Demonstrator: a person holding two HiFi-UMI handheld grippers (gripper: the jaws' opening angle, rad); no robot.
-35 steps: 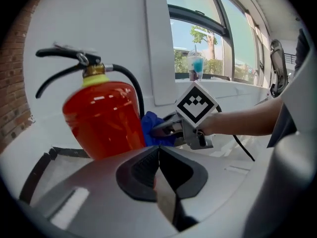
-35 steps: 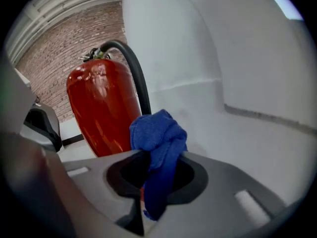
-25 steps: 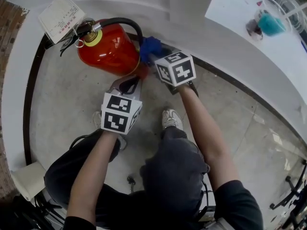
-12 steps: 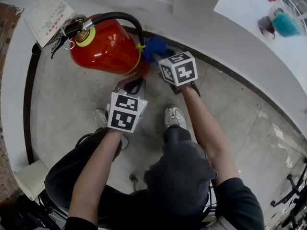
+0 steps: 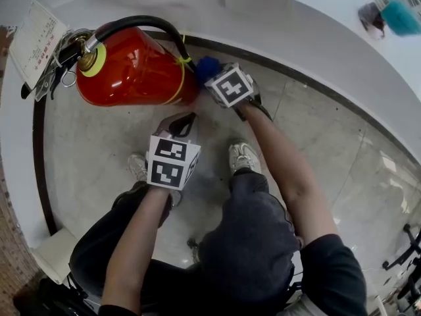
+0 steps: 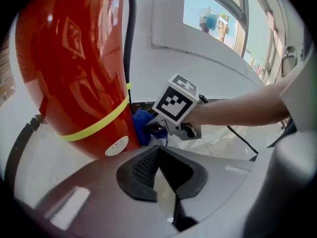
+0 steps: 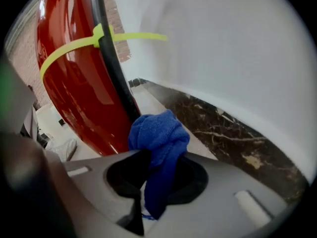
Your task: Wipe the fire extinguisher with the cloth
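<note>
Firmly, cloth (image 7: 159, 133) clamped between right gripper (image 7: 151, 190) fingers (image 7: 121, 176), just beside fire extinguisher (image 7: 79, 93)

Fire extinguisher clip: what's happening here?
A person with a gripper in each hand is wiping a red fire extinguisher that stands on the floor by a white wall. The right gripper is shut on a blue cloth and holds it at the extinguisher's lower body, next to the black hose. The left gripper is shut with nothing between its jaws, close to the extinguisher's base on the person's side.
</note>
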